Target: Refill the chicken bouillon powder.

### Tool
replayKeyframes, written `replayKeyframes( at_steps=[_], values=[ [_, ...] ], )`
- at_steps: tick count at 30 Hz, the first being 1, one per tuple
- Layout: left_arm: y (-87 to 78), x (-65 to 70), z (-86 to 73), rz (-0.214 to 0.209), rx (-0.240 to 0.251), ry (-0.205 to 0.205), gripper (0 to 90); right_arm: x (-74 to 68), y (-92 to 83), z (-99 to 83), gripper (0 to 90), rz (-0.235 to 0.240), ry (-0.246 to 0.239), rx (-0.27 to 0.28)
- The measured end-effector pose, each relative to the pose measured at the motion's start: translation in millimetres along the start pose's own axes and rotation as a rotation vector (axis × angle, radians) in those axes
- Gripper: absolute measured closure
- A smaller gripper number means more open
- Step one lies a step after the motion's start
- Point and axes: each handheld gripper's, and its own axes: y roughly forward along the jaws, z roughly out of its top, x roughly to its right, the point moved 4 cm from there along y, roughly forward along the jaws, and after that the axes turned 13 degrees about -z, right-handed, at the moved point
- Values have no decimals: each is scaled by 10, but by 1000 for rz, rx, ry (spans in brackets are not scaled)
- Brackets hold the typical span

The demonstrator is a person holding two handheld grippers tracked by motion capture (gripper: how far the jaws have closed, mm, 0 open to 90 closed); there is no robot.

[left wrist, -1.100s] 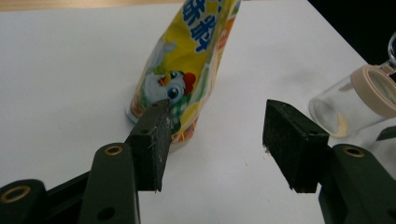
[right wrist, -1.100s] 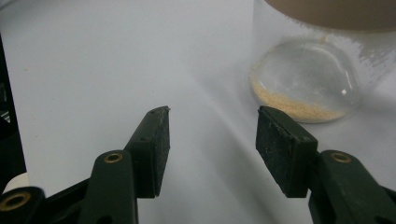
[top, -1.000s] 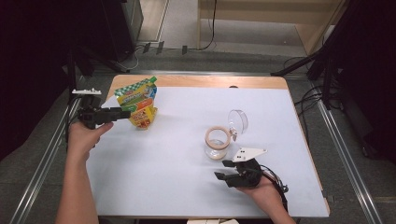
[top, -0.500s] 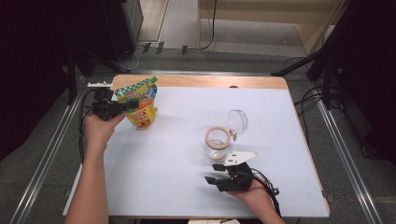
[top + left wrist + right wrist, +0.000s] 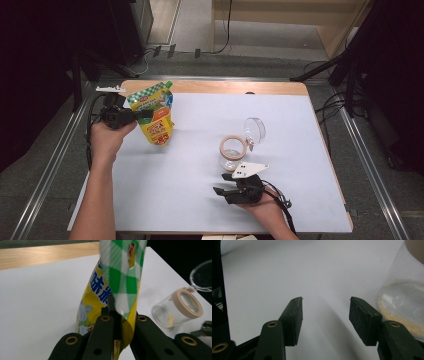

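Observation:
A yellow and green snack pouch (image 5: 156, 120) stands at the back left of the white table. My left gripper (image 5: 145, 115) reaches in level from the left, and its jaws have just been closing on the pouch. In the left gripper view they are shut (image 5: 119, 315) on the checked upper edge of the pouch (image 5: 120, 277). A clear glass jar (image 5: 231, 150) with a tan rim lies on its side right of centre, its hinged lid (image 5: 255, 129) swung open. My right gripper (image 5: 218, 191) sits near the front edge below the jar. It is open (image 5: 325, 312) and empty, with the jar (image 5: 404, 297) at its right.
A white mat (image 5: 200, 210) covers the table, and a wooden strip (image 5: 225, 87) shows along the far edge. Metal rails run along both sides. A few crumbs lie in the bottom of the jar (image 5: 180, 307).
My left gripper moved right to the pouch and closed on its top edge. My right hand slid a little to the left, its jaws unchanged.

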Motion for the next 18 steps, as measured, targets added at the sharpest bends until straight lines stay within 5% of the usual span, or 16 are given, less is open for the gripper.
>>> replayKeyframes(
  at_steps=[18],
  values=[
    [253,826,-49,-199,-120,66,900,40,114,34,471,7,22,3]
  ],
)
